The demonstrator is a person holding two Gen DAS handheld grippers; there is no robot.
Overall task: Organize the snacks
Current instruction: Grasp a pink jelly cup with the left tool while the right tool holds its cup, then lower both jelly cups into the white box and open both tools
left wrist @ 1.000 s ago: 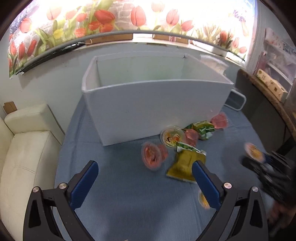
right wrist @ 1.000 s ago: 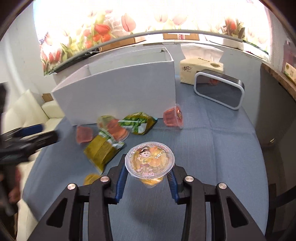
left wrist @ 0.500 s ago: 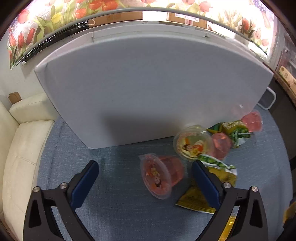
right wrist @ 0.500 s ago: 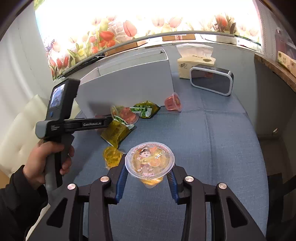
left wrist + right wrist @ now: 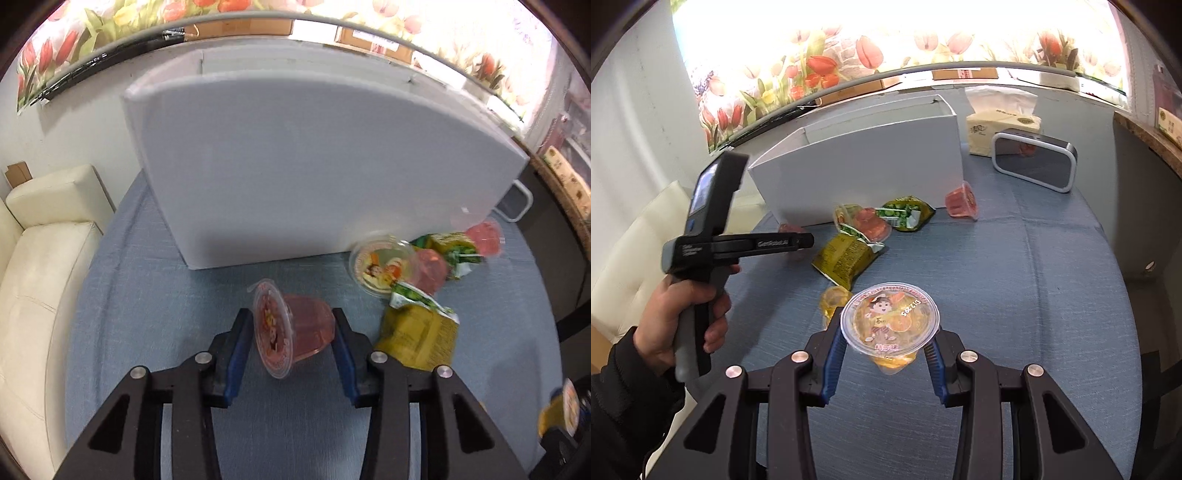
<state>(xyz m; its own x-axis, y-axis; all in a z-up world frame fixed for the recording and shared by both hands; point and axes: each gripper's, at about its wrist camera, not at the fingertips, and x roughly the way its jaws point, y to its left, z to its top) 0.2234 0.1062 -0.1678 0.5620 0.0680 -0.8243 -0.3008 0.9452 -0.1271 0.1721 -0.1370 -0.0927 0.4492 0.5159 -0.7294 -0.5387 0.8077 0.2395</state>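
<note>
My left gripper [image 5: 291, 332] has closed around a pink jelly cup [image 5: 295, 328] lying on its side on the blue tablecloth, in front of the white box [image 5: 314, 166]. My right gripper [image 5: 884, 350] is shut on an orange jelly cup [image 5: 890, 325], held upright above the cloth. More snacks lie by the box: a yellow-green packet [image 5: 417, 332], a cup with a cartoon lid [image 5: 380, 266], a green packet [image 5: 454, 251] and a pink cup [image 5: 484, 236]. The left gripper [image 5: 809, 240] also shows in the right wrist view, with a small orange cup [image 5: 834, 299] on the cloth.
A cream sofa [image 5: 40, 277] stands left of the table. A tissue box [image 5: 1001, 129] and a dark speaker [image 5: 1034, 160] sit at the far right of the table, beyond the white box [image 5: 868, 173].
My left gripper has moved down and forward to the pink jelly cup and closed its fingers around it. My right gripper still holds the orange cup, drawn back a little from the box.
</note>
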